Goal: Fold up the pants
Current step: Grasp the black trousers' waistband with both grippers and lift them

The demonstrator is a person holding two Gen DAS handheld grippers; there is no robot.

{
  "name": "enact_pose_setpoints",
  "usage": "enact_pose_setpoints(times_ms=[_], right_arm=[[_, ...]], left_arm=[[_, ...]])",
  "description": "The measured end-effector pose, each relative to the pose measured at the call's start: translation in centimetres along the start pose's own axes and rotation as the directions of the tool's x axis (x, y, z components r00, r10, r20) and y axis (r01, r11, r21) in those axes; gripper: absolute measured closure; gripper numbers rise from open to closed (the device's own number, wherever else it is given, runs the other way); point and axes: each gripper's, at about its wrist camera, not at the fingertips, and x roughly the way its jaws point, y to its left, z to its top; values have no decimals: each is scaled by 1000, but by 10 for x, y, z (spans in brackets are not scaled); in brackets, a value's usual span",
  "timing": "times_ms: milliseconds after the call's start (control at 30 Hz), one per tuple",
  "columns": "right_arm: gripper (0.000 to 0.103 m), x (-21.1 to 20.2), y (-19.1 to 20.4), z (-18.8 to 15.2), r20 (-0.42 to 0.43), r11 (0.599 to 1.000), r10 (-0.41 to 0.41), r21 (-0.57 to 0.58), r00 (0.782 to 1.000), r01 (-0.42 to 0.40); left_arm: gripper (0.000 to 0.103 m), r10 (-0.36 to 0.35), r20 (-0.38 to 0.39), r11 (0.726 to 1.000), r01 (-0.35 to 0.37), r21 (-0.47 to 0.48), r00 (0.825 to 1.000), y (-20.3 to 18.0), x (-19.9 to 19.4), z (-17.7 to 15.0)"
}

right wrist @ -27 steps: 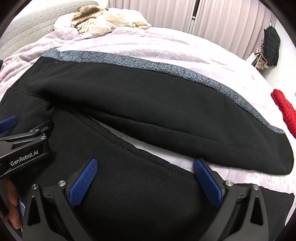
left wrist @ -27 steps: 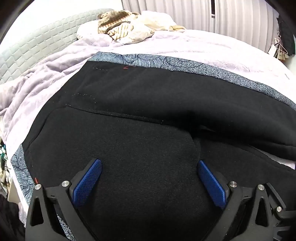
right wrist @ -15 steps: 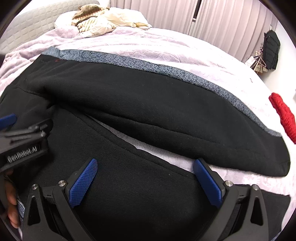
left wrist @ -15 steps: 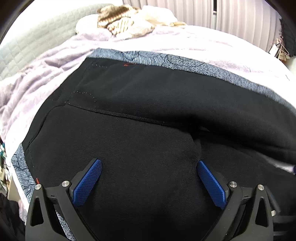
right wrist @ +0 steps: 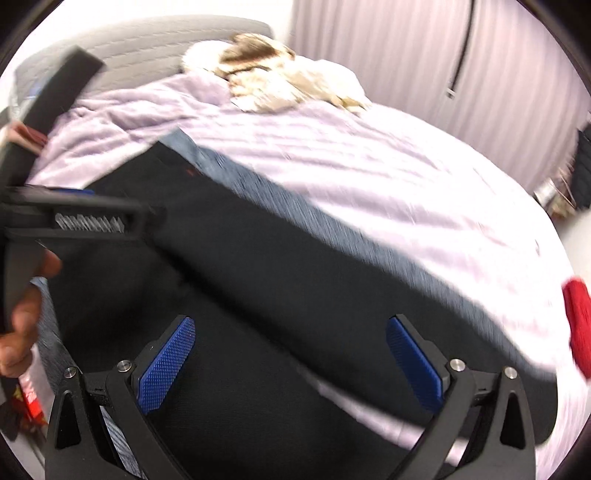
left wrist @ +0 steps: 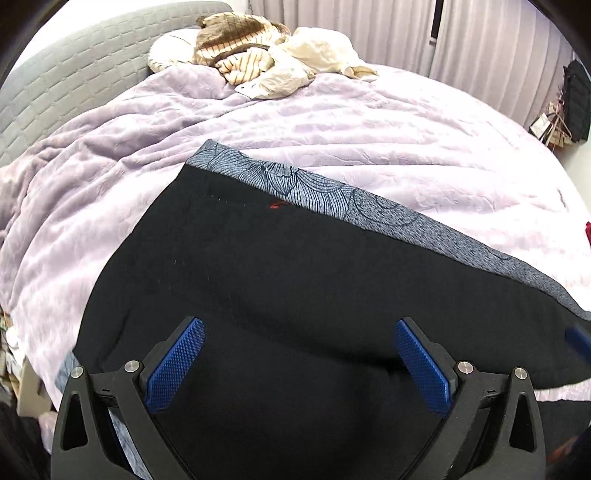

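The black pants with a grey patterned side stripe lie spread on the lilac bedspread. In the right wrist view the pants are blurred by motion. My left gripper is open and empty above the near part of the pants. My right gripper is open and empty, also above the pants. The left gripper's body and the hand holding it show at the left of the right wrist view.
A pile of striped and cream clothes lies by the grey padded headboard. A red garment lies at the bed's right side. Curtains hang behind. Hangers and dark clothes are at far right.
Both grippers have lifted and pulled back, so more of the bed shows. The right wrist view is now motion-blurred. Both stay open and empty.
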Motion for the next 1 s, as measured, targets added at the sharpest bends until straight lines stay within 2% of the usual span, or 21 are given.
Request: enact_pose_setpoints(times_ms=[33,67,100,200,267,333,433,533,633,700,733,767,800,833,867,933,1000], right_arm=[[0,3,4,8,54,999,44,-12,998,-43],[0,8,0,16,53,996,89,-27,995,-88],[0,15,2,30,73,995,92,-55,993,-88],[0,58,-4,62,33,983,134,-130,991,-128],[0,78,-4,84,21,974,147,-179,989,-141],[0,115,-7,101,-41,963,164,-209,986,-169],[0,154,-10,112,-126,939,253,-206,959,-275],[0,182,-10,119,-199,903,336,-210,920,-375],[0,212,0,114,-258,889,336,-231,906,-395],[0,216,2,111,-249,885,338,-243,907,-397],[10,214,2,109,-242,882,344,-249,907,-401],[36,207,3,108,-237,863,384,-250,892,-438],[50,201,4,107,-243,850,411,-247,879,-466],[68,196,7,107,-238,852,400,-259,885,-454],[80,187,11,105,-228,856,377,-285,898,-432],[88,165,19,98,-202,846,354,-347,913,-404],[89,138,26,92,-165,835,342,-397,925,-380]], left_arm=[[0,-23,-7,1000,23,-21,1000,4,2,5],[0,-32,-15,999,32,-27,999,5,7,12],[0,-39,-38,998,37,-48,999,8,8,15],[0,-48,-50,998,45,-51,998,12,23,29],[0,-62,-100,996,55,-71,993,18,39,38],[0,-70,-141,994,58,-89,988,24,53,43],[0,-85,-159,990,67,-120,984,32,69,52],[0,-93,-160,986,69,-152,983,38,80,60],[0,-88,-161,981,58,-183,983,42,88,67],[0,-100,-148,979,70,-193,984,45,91,72],[0,-101,-144,978,72,-194,984,45,91,73],[0,-106,-141,978,78,-195,984,45,91,75],[0,-120,-134,975,92,-202,984,47,89,77],[0,-142,-129,970,112,-216,981,49,87,79],[0,-153,-127,966,122,-228,980,50,85,81],[0,-175,-123,950,134,-283,977,55,78,85],[0,-214,-102,925,168,-341,972,60,69,89]])
